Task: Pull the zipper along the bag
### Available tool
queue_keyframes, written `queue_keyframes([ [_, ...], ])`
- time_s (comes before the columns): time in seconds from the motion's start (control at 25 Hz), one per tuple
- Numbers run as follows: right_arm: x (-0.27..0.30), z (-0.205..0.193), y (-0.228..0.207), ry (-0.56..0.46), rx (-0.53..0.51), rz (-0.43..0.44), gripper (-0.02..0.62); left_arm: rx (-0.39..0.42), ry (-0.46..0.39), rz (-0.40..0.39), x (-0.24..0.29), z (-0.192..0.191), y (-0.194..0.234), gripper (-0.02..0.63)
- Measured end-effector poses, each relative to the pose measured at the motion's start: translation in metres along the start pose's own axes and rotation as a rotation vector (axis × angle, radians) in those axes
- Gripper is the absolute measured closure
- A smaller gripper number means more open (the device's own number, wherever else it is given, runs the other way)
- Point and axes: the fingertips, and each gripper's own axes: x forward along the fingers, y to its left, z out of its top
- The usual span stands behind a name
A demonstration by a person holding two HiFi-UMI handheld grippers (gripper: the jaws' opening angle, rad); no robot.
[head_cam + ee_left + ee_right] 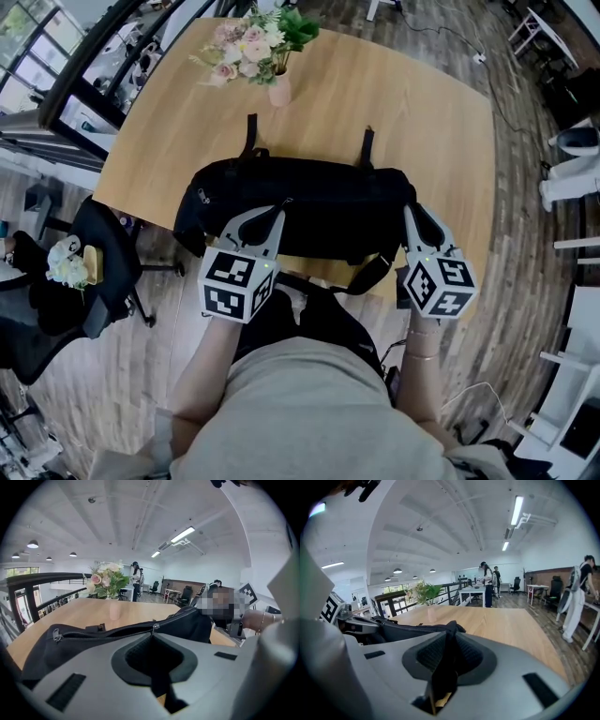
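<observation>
A black bag (309, 202) lies across the near edge of the wooden table (394, 103). In the head view my left gripper (282, 208) rests on the bag's top near its middle. In the left gripper view the left gripper (152, 637) is shut on the small metal zipper pull (153, 628), and the zipper line (103, 635) runs off to the left. My right gripper (409, 211) is at the bag's right end. In the right gripper view the right gripper (449, 637) is shut on a fold of black fabric (451, 626) at the bag's end.
A pink vase of flowers (272, 56) stands on the table's far side. Two bag straps (251, 131) stick out behind the bag. A black office chair (94, 272) sits left of the table. People stand far off (487, 585) in the room.
</observation>
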Motion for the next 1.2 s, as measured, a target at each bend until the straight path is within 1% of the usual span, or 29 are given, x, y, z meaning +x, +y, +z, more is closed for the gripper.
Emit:
queue_keyframes([
  [0.12, 0.000, 0.002, 0.005, -0.013, -0.009, -0.025, 0.509, -0.002, -0.003, 0.009, -0.009, -0.002, 0.011, 0.584],
  [0.32, 0.000, 0.001, 0.006, -0.008, -0.008, -0.067, 0.512, 0.000, -0.017, 0.014, -0.020, 0.000, 0.026, 0.584],
  [0.52, -0.003, 0.011, 0.020, -0.010, -0.080, -0.109, 0.505, -0.001, -0.031, 0.006, -0.029, 0.002, 0.031, 0.584],
  [0.56, -0.002, 0.012, 0.025, -0.002, -0.092, -0.109, 0.497, -0.001, -0.033, 0.005, -0.030, 0.002, 0.032, 0.584],
  [0.6, -0.002, 0.013, 0.030, 0.005, -0.100, -0.109, 0.467, -0.002, -0.034, 0.002, -0.031, 0.003, 0.033, 0.584],
  [0.72, -0.003, 0.020, 0.041, -0.006, -0.118, -0.109, 0.421, -0.006, -0.035, -0.014, -0.033, 0.003, 0.033, 0.584],
  [0.8, -0.003, 0.027, 0.051, -0.025, -0.145, -0.099, 0.434, -0.003, -0.039, -0.026, -0.033, 0.003, 0.032, 0.584],
  [0.88, 0.002, 0.030, 0.070, -0.028, -0.177, -0.050, 0.434, 0.001, -0.044, -0.033, -0.033, 0.004, 0.031, 0.584],
  [1.0, 0.013, 0.028, 0.112, -0.009, -0.233, 0.082, 0.433, 0.003, -0.050, -0.042, -0.034, 0.006, 0.032, 0.584],
  [1.12, 0.024, 0.026, 0.159, 0.013, -0.321, 0.216, 0.433, 0.008, -0.057, -0.047, -0.034, 0.008, 0.033, 0.584],
  [1.2, 0.030, 0.023, 0.183, 0.029, -0.382, 0.281, 0.439, 0.015, -0.060, -0.048, -0.034, 0.009, 0.033, 0.584],
])
